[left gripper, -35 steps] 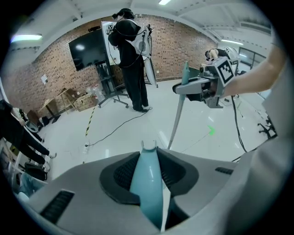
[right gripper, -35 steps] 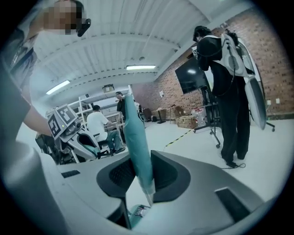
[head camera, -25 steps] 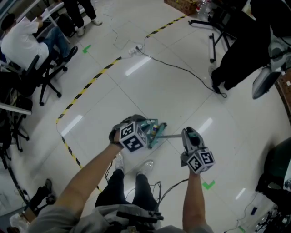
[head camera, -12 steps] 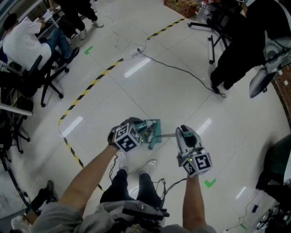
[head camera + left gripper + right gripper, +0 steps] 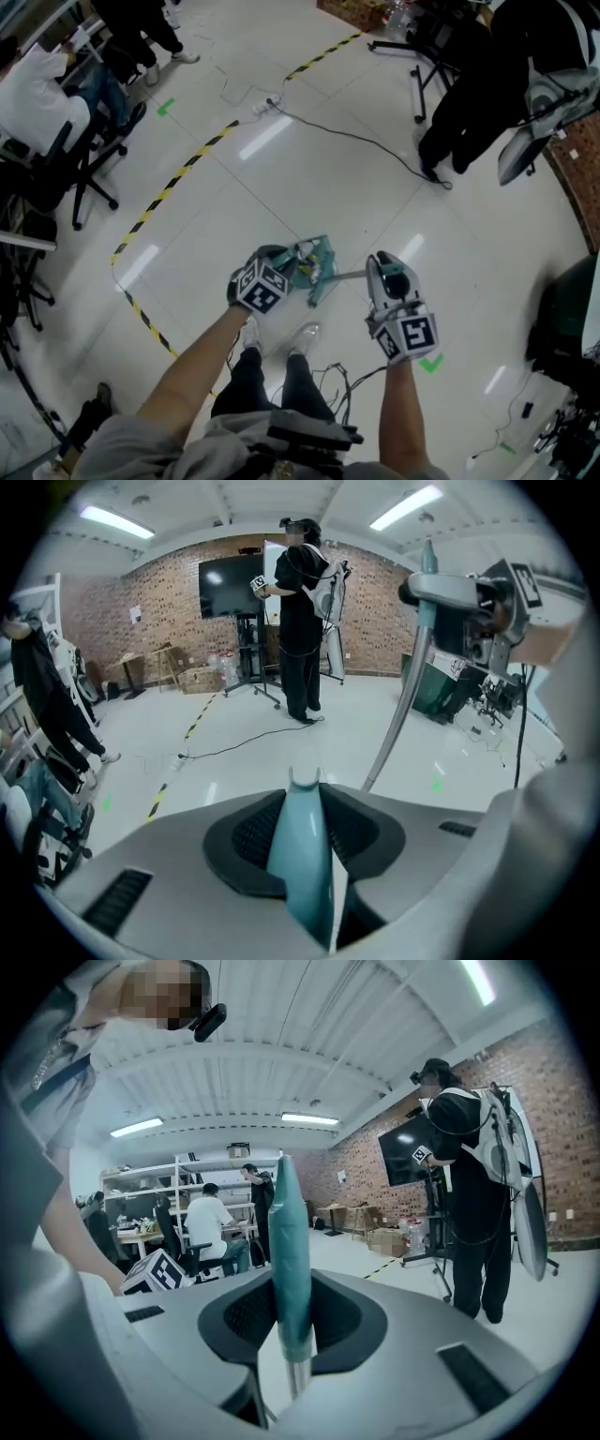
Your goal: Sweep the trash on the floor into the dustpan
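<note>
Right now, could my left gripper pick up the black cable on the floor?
Probably not: the left gripper is shut on the dustpan handle, and the cable lies well ahead of it.

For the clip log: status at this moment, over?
Left gripper shut on dustpan handle. Right gripper: jaws have just been closing on broom handle, pads on it. Black cable across floor ahead, apart from dustpan.

Qty: 1 dustpan [image 5: 315, 262], 1 broom [image 5: 347, 276].

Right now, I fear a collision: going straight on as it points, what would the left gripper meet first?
The left gripper would probably meet bare floor, just past the dustpan handle in its tongs; the broom pole passes close on the right.
</note>
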Motion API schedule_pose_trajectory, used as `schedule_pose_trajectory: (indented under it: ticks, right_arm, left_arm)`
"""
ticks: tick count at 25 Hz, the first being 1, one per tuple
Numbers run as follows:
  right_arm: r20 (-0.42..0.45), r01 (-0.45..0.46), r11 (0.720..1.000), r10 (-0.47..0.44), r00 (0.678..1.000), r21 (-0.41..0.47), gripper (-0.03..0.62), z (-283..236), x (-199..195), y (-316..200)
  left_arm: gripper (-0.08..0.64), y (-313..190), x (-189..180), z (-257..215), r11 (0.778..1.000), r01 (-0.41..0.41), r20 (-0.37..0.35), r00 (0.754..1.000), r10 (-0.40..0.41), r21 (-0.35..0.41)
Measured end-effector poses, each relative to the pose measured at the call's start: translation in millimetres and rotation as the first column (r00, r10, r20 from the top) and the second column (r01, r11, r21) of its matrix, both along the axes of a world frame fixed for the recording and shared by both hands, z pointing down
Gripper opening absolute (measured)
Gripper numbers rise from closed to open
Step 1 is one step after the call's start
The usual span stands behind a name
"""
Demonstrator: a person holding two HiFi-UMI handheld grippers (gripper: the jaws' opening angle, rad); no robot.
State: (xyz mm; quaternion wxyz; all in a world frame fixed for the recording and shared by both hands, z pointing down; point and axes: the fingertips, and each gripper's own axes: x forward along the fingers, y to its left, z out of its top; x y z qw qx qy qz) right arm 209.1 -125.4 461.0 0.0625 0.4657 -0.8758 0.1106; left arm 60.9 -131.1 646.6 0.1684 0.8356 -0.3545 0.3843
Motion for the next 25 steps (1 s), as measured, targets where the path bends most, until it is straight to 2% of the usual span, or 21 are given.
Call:
schedule_pose_trajectory:
  ticks: [2, 9, 25]
  right_arm:
    - [-0.008, -0.007, 1.0, 0.007, 1.0, 0.002, 0.072, 0.7, 1.0, -1.4]
    - [-0.037, -0.003, 1.0, 0.003, 0.999, -0.007, 0.072, 5.3, -2.9, -1.1]
    - [-0.037, 0.005, 1.0, -0.006, 0.999, -0.016, 0.072, 3.0, -6.3, 0.7]
  left_arm:
    - [0.104, -0.9, 3.8, -0.4, 1.0, -0.009, 0.002, 1.0, 0.009, 0.014]
    - [0.104, 4.5, 14.0, 2.9, 1.0, -0.013, -0.001, 1.0, 0.013, -0.018]
    - [0.104, 5.9, 17.9, 2.3, 0.999, -0.015, 0.005, 1.0, 0.015, -0.031]
